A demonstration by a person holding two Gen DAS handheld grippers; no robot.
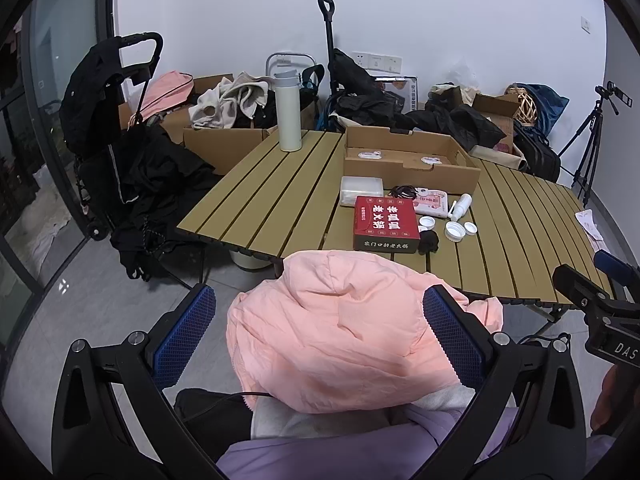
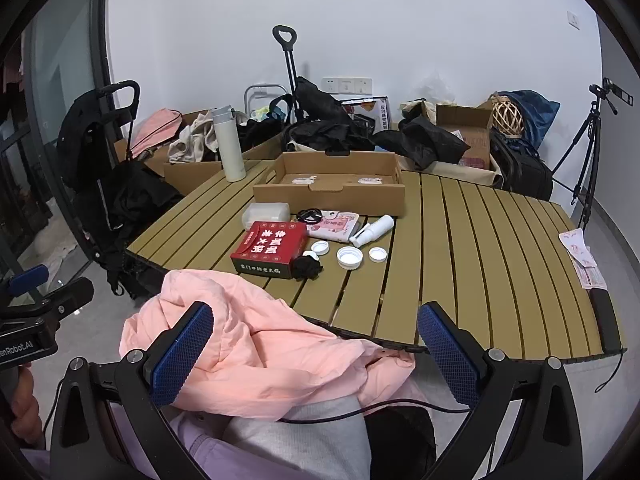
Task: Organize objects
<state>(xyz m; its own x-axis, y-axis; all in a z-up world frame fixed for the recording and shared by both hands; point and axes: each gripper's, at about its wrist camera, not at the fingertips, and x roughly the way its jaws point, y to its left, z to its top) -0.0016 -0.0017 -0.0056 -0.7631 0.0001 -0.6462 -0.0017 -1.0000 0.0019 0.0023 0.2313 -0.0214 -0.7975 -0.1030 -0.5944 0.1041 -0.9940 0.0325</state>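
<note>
**Hovering both grippers over the pink jacket, nothing gripped yet**

Your left gripper (image 1: 320, 336) has its jaws spread as wide as they go, and the pink jacket (image 1: 344, 328) bulges up between them; the right pad looks to brush the cloth, but the jaws are not pressing on it. Your right gripper (image 2: 316, 356) is just as wide open and holds nothing. In its view the jacket (image 2: 256, 344) lies mostly toward the left pad and beneath it, with the right pad over the near edge of the counter (image 2: 480, 264).

The jacket is heaped on your lap, spilling up against the counter's near edge. The small items sit toward the middle of the counter: a red box (image 2: 270, 246), white caps (image 2: 349, 257), a spray bottle (image 2: 374, 229), and behind them an open carton (image 2: 332, 192) toward the far edge. A white flask (image 2: 229, 144) stands at the far left corner.

What matters for the next move, as I read it: the jacket sits squarely under your left jaws, so that hand is the nearer one. The heap has no clear long axis; it runs roughly from your lap toward the counter. Your right hand would need to shift left to share the hold.
</note>
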